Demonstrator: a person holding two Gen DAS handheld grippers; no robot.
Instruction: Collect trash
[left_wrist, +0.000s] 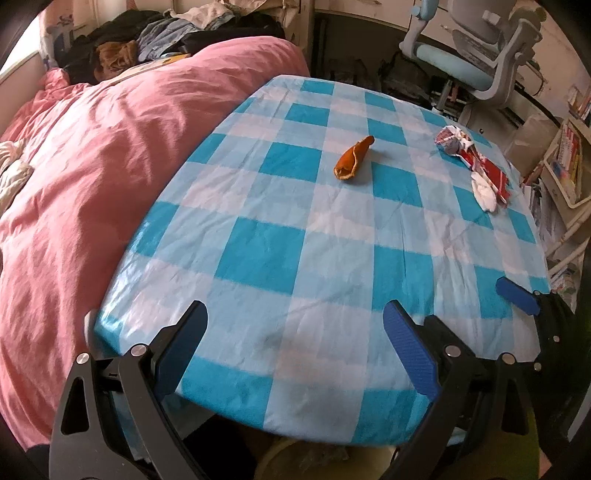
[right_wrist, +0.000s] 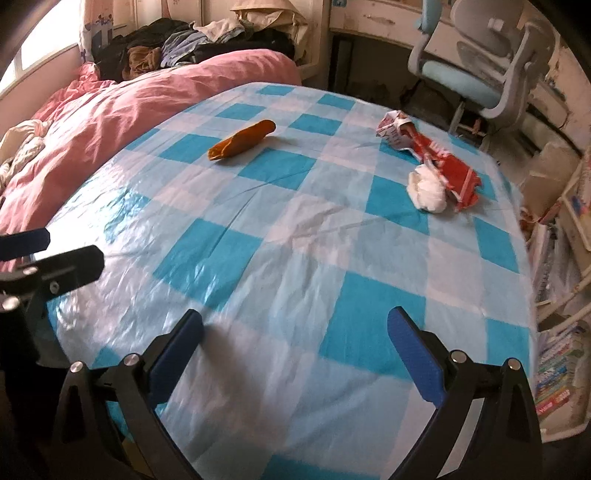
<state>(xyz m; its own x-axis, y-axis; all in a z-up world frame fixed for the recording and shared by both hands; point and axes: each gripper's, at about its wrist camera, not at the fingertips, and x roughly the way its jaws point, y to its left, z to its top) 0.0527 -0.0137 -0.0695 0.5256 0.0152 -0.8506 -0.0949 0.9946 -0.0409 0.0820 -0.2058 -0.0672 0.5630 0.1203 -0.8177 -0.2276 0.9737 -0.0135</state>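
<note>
Well ahead of both grippers, an orange peel (left_wrist: 354, 158) lies on the blue-checked tablecloth (left_wrist: 295, 258), at about 12 o'clock from the left gripper (left_wrist: 295, 350) and 11 o'clock from the right gripper (right_wrist: 295, 354). Its long axis runs from 7 to 1 o'clock in the left wrist view. A white tissue wad (right_wrist: 427, 190) touches a crumpled red wrapper (right_wrist: 436, 158) at the right gripper's 1 o'clock. Both grippers' jaws stand wide apart, holding nothing.

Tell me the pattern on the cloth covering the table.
Blue-and-white checked plastic tablecloth, clearest in the right wrist view.
</note>
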